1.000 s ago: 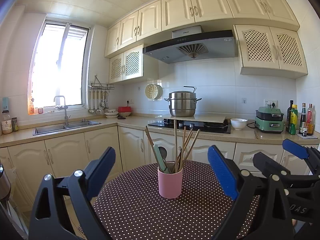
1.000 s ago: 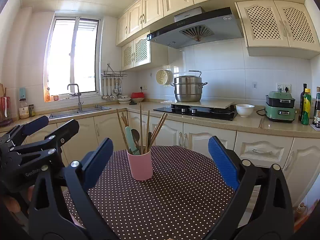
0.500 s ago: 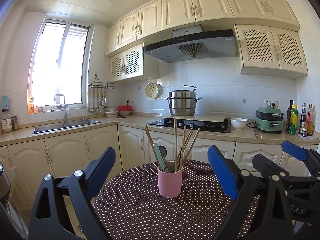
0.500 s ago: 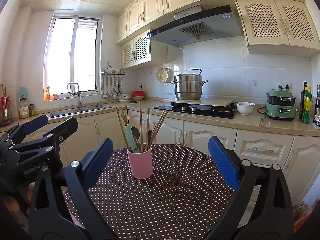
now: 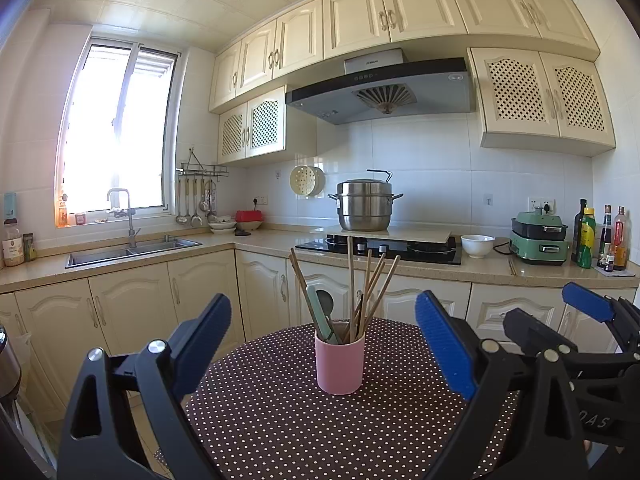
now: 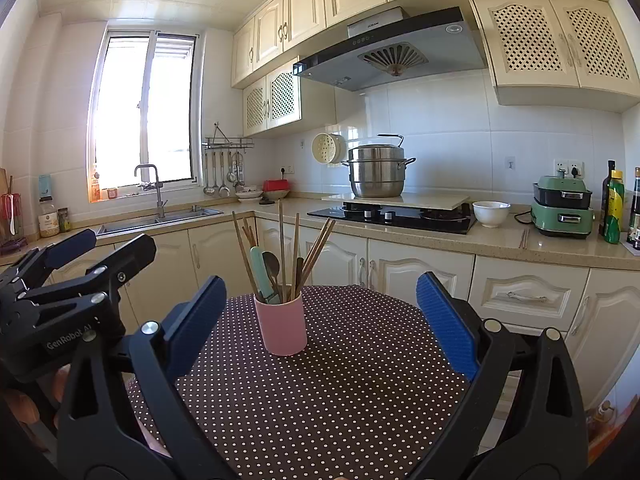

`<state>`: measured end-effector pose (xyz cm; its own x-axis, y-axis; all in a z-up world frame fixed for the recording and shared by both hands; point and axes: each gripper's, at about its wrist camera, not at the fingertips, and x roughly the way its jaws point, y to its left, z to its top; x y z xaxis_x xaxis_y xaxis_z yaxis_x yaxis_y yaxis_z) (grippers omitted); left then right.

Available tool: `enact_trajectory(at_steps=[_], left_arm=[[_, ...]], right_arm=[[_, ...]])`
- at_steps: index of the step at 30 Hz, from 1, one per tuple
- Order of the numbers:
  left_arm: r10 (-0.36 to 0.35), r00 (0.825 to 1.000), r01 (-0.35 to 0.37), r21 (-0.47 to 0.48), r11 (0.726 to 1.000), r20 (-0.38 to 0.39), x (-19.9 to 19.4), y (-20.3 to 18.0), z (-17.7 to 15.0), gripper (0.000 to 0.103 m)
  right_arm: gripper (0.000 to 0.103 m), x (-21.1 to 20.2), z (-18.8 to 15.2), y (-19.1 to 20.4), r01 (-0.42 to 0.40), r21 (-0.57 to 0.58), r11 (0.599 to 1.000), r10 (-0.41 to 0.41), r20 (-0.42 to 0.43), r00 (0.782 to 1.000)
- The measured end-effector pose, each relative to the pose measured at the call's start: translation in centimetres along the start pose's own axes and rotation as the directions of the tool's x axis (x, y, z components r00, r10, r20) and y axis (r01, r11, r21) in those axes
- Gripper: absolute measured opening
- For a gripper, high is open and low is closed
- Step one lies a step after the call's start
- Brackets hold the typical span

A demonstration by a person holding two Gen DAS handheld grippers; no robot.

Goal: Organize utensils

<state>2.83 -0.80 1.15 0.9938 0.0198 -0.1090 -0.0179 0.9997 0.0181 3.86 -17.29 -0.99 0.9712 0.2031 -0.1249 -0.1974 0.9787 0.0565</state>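
Note:
A pink cup (image 5: 340, 363) (image 6: 281, 323) stands upright on a round table with a brown polka-dot cloth (image 5: 280, 432) (image 6: 360, 392). It holds several wooden chopsticks (image 5: 374, 284) (image 6: 318, 246), a teal-handled utensil (image 5: 318, 312) (image 6: 259, 268) and a dark spoon (image 6: 271, 262). My left gripper (image 5: 323, 338) is open, held back from the cup with nothing between its fingers. My right gripper (image 6: 318, 312) is open too, with the cup ahead and slightly left. Each gripper shows at the edge of the other's view.
Beyond the table runs an L-shaped counter (image 5: 256, 242) with a sink (image 5: 128, 250), a hob with a steel pot (image 5: 365, 206), a white bowl (image 5: 477, 245), a green appliance (image 5: 540, 242) and bottles (image 5: 600, 240). Cream cabinets stand below and above.
Both views have shifted only slightly; the cup sits a little nearer the centre in the right wrist view. Both grippers stay open and the utensils are unmoved.

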Motion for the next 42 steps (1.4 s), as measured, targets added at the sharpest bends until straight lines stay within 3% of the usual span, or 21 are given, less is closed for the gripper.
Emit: enact_trajectory(at_steps=[42], left_arm=[[0.0, 1.0, 0.0, 0.0, 1.0, -0.009, 0.54, -0.14, -0.22, 0.092]], right_arm=[[0.094, 0.61, -0.3, 0.12, -0.007, 0.004, 1.0, 0.007, -0.017, 1.0]])
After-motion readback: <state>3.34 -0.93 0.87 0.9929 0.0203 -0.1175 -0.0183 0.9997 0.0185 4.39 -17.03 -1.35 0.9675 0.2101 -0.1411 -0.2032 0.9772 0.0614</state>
